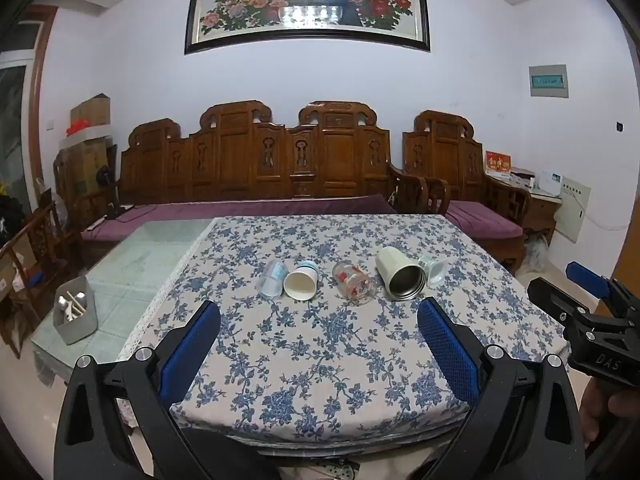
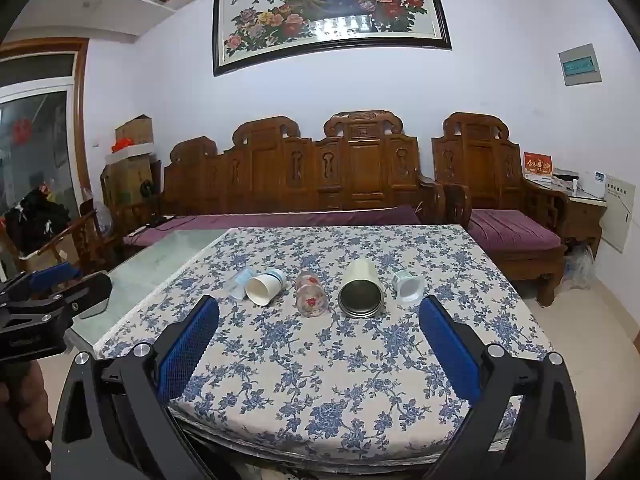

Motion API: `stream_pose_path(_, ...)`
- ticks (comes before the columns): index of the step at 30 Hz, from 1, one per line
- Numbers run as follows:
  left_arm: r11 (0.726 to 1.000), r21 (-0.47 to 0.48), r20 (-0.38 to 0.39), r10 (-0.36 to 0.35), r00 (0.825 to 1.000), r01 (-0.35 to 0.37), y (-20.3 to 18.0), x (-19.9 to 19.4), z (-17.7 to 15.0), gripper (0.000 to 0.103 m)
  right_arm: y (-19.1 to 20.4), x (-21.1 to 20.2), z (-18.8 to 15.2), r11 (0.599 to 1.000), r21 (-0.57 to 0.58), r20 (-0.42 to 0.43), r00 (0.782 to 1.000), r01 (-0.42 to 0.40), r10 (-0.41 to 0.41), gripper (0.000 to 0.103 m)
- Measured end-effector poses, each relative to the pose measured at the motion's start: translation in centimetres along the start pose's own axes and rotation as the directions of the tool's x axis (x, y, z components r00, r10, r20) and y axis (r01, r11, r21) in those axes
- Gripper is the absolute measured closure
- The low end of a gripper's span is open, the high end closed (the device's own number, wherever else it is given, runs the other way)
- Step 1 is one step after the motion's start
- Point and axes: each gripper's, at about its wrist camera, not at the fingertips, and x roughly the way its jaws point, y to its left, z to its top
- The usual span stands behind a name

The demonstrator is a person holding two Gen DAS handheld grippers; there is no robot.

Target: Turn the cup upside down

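Several cups lie on their sides in a row on the floral tablecloth (image 1: 320,352): a clear plastic cup (image 1: 273,279), a white paper cup (image 1: 302,281), a glass with red print (image 1: 354,281), a cream steel-lined tumbler (image 1: 399,273) and a small clear green-banded cup (image 1: 433,269). The same row shows in the right wrist view: paper cup (image 2: 266,286), glass (image 2: 310,294), tumbler (image 2: 361,289), small cup (image 2: 409,285). My left gripper (image 1: 319,320) is open and empty, short of the row. My right gripper (image 2: 319,316) is open and empty, also short of it.
A grey holder with utensils (image 1: 76,316) stands on the bare glass tabletop (image 1: 140,256) at the left. A carved wooden sofa (image 1: 256,168) with purple cushions stands behind the table. The right gripper shows at the right edge of the left wrist view (image 1: 592,320).
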Motion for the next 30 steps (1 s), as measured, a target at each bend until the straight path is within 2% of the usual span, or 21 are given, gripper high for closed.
stream_pose_path(30,1.0,0.006,0.005,-0.003,1.0,0.003,-0.39,-0.19,0.1,0.008,-0.01,0.07,-0.04,1.0,0.003,0.002,1.0,-0.004,0.004,0.002)
